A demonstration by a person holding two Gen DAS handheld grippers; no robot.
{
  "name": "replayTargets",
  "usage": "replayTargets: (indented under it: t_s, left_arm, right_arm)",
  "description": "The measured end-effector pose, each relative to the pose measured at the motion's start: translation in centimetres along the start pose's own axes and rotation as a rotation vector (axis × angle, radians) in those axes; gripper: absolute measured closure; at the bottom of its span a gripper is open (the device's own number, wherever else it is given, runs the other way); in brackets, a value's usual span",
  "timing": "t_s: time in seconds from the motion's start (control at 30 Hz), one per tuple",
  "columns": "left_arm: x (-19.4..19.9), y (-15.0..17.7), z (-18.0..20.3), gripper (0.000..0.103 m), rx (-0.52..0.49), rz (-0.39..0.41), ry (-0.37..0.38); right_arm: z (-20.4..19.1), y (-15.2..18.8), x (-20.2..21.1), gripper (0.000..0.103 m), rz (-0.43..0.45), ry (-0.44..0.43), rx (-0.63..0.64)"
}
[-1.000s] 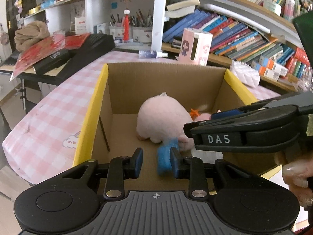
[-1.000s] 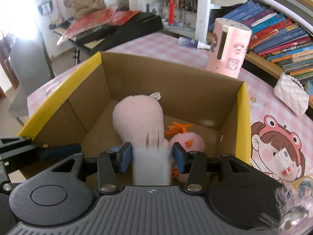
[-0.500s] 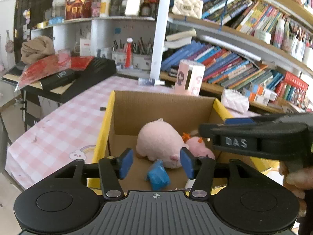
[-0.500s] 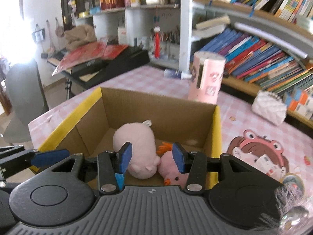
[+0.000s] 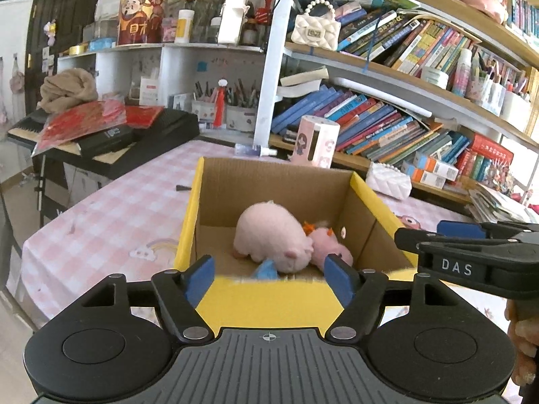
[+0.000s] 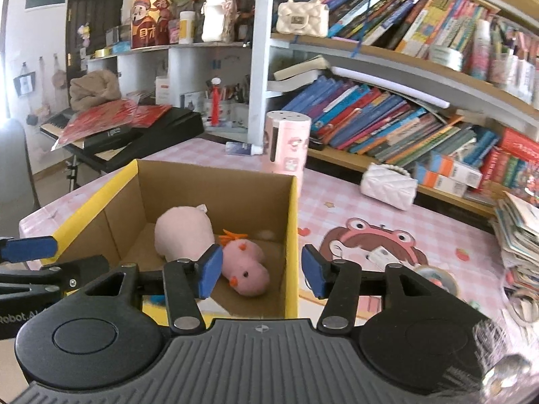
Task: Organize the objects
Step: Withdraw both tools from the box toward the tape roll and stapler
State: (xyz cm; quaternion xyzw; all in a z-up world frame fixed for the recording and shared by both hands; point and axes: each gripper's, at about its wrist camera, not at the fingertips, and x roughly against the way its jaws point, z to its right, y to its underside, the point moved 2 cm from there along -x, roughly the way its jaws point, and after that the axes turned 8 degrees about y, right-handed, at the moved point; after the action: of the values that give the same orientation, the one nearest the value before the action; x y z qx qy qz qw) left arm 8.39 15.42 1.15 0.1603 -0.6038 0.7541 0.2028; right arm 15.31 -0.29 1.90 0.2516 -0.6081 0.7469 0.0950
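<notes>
A cardboard box with yellow flaps [image 5: 197,202] [image 6: 291,222] stands on the pink checked table. Inside lie a large pale pink plush [image 5: 269,235] [image 6: 183,232], a smaller pink chick plush with an orange tuft [image 5: 328,242] [image 6: 246,262] and a small blue item [image 5: 266,271]. My left gripper [image 5: 269,277] hovers over the box's near wall, jaws opening, nothing between them. My right gripper [image 6: 259,271] hangs above the box's right wall, jaws opening and empty. The right gripper also shows side-on in the left wrist view [image 5: 471,235].
A pink cylindrical holder [image 6: 288,141] and a small spray bottle [image 6: 242,148] stand behind the box. A white quilted purse [image 6: 387,185] lies at the shelf foot. Bookshelves fill the back; a keyboard under red paper [image 5: 101,128] sits left. Stacked papers [image 6: 518,235] lie far right.
Both grippers have drawn back and up out of the box. The left let go of the blue item, the right released the pale plush; both plush toys now lie in the box.
</notes>
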Motion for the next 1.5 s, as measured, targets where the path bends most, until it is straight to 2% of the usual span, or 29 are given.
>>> replayTargets:
  t_s: [0.27, 0.37, 0.43, 0.6, 0.8, 1.23, 1.5]
  left_arm:
    - [2.7, 2.7, -0.4, 0.028, 0.012, -0.067, -0.041]
    - [3.5, 3.7, -0.6, 0.024, 0.022, -0.096, -0.052]
    - [4.0, 4.3, -0.6, 0.022, 0.024, -0.11, -0.057]
    - [5.3, 5.8, -0.4, 0.02, 0.013, -0.144, -0.053]
    - [6.6, 7.1, 0.1, 0.016, -0.008, -0.168, -0.044]
    - [8.4, 8.8, 0.7, 0.014, -0.014, -0.196, -0.043]
    - [8.4, 9.8, 2.2, 0.014, -0.035, -0.219, 0.001]
  right_arm:
    - [-0.7, 3.4, 2.4, 0.046, -0.092, 0.024, -0.04]
    - [-1.1, 4.7, 3.1, 0.044, -0.127, 0.032, -0.047]
    - [-1.5, 5.5, 3.8, 0.039, -0.142, 0.039, -0.043]
    - [-2.4, 7.2, 5.4, 0.028, -0.158, 0.058, -0.017]
    - [-2.9, 8.8, 7.0, 0.021, -0.178, 0.068, -0.012]
    - [-3.1, 11.0, 9.0, 0.012, -0.217, 0.093, -0.008]
    - [-2.1, 12.3, 10.3, 0.012, -0.231, 0.124, -0.022]
